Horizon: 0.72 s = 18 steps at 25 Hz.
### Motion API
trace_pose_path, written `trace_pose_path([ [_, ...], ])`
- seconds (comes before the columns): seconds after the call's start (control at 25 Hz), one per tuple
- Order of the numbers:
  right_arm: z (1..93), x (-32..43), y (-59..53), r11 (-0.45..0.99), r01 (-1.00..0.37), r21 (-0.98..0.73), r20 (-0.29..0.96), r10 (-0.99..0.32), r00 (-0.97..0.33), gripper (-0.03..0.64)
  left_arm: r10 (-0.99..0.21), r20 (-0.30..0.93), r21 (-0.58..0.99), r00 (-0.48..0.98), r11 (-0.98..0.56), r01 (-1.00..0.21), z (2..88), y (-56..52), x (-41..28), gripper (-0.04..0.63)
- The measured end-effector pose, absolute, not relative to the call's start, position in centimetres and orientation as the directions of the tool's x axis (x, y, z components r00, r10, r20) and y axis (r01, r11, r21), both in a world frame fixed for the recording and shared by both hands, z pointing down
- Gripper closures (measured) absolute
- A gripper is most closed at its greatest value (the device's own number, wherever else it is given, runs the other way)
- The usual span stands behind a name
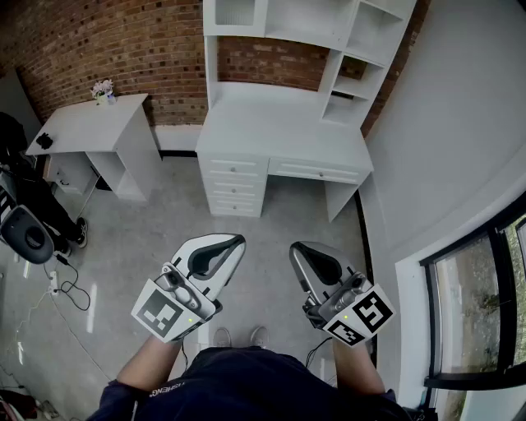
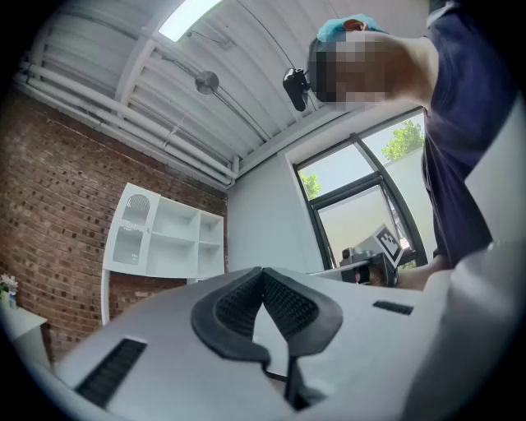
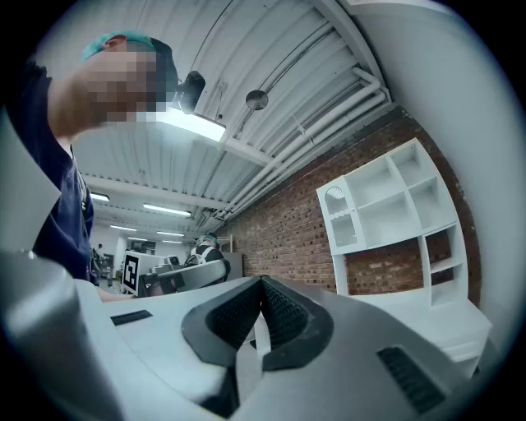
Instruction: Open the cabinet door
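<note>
A white desk (image 1: 279, 131) with a shelf hutch stands against the brick wall, well ahead of me. The hutch's upper-left compartment has a closed glazed cabinet door (image 1: 236, 15), also visible as a door (image 2: 134, 229) in the left gripper view and a door (image 3: 343, 219) in the right gripper view. My left gripper (image 1: 238, 240) and right gripper (image 1: 296, 249) are held side by side at waist height over the floor, far from the desk. Both are shut with nothing between the pads, and their tips meet at the left gripper (image 2: 263, 271) and right gripper (image 3: 261, 281).
A smaller white desk (image 1: 86, 123) with a flower pot (image 1: 103, 90) stands at the left. A black office chair (image 1: 25, 234) and floor cables (image 1: 66, 284) lie beside it. A drawer stack (image 1: 234, 185) sits under the main desk. A window (image 1: 477, 304) lines the right wall.
</note>
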State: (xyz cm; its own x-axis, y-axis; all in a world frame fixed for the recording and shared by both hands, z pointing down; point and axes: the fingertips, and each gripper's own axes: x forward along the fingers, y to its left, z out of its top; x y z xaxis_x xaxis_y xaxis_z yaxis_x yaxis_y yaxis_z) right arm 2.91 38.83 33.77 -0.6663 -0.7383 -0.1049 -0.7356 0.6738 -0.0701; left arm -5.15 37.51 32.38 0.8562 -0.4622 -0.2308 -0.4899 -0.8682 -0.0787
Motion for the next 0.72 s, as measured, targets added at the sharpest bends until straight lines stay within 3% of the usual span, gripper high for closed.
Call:
trace_pose_path([
  [0.72, 34.4, 6.4, 38.3, 0.675, -0.731, -0.103, -0.132, -0.738, -0.662, 0.591, -0.496, -0.242, -0.089, 0.834, -0.845, -0.528, 32.7, 37.2, -2.8, 0.586],
])
